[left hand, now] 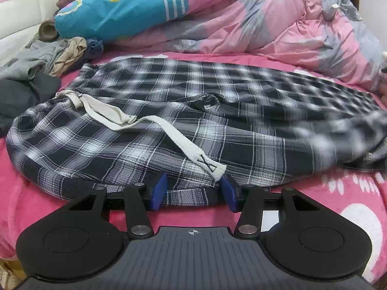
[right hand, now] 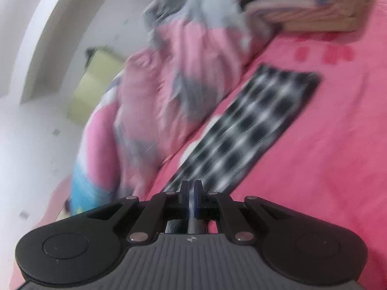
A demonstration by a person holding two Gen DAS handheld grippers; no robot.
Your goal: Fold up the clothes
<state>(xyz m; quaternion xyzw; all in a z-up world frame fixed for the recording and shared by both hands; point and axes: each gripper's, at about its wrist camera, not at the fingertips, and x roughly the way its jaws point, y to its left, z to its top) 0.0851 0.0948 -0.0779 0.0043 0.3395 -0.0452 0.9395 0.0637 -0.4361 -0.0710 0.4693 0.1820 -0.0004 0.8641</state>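
Observation:
Black-and-white plaid trousers (left hand: 169, 111) lie spread on the pink bed sheet (left hand: 338, 205), with a white drawstring (left hand: 179, 142) trailing over the waist. My left gripper (left hand: 193, 192) sits low at the near waist edge. Its blue pads stand apart, with the waistband cloth lying between them and not pinched. The trousers' right side is blurred with motion. In the tilted, blurred right wrist view, a strip of the plaid trousers (right hand: 254, 125) runs straight up to my right gripper (right hand: 191, 191), which is shut on the cloth.
A rumpled pink and grey duvet (left hand: 266, 24) and a blue pillow (left hand: 116, 9) fill the back of the bed. Loose clothes (left hand: 48, 58) are piled at the left. A wooden piece of furniture (right hand: 326, 17) stands past the bed's far end.

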